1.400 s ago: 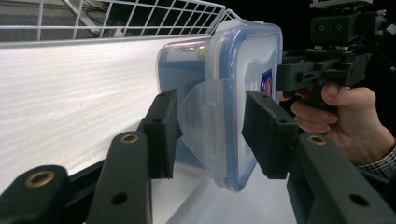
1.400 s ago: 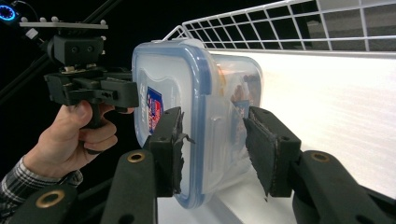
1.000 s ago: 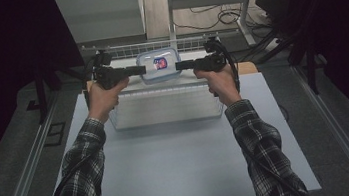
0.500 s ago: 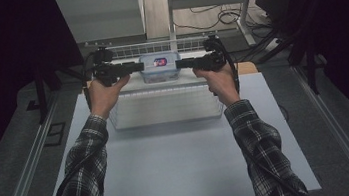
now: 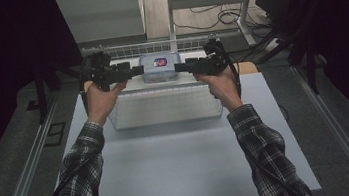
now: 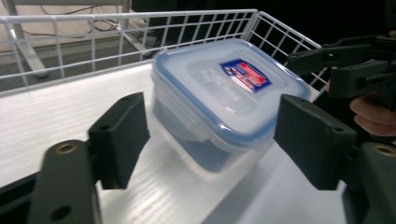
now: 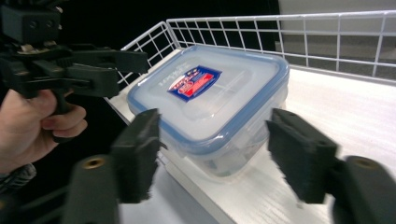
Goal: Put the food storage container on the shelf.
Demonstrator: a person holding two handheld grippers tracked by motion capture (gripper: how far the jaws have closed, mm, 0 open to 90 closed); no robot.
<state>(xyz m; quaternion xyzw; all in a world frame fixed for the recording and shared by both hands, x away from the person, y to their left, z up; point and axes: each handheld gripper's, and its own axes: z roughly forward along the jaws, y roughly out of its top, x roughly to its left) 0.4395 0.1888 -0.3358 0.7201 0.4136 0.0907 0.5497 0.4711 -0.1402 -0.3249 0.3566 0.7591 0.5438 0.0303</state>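
High view, upper centre: the lidded plastic container (image 5: 160,66) now sits on the white wire-railed shelf (image 5: 129,50) — lower than a second ago. Left gripper (image 5: 135,71) and right gripper (image 5: 182,67) have just opened; jaws stand apart, flanking it untouched — placement looks complete.

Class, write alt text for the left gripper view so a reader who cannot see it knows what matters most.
A clear plastic food container with a blue-rimmed lid and a red and blue label sits on a white shelf between the left gripper's two open black fingers, which do not touch it. A white wire rail runs behind, and the right gripper reaches in from the right.
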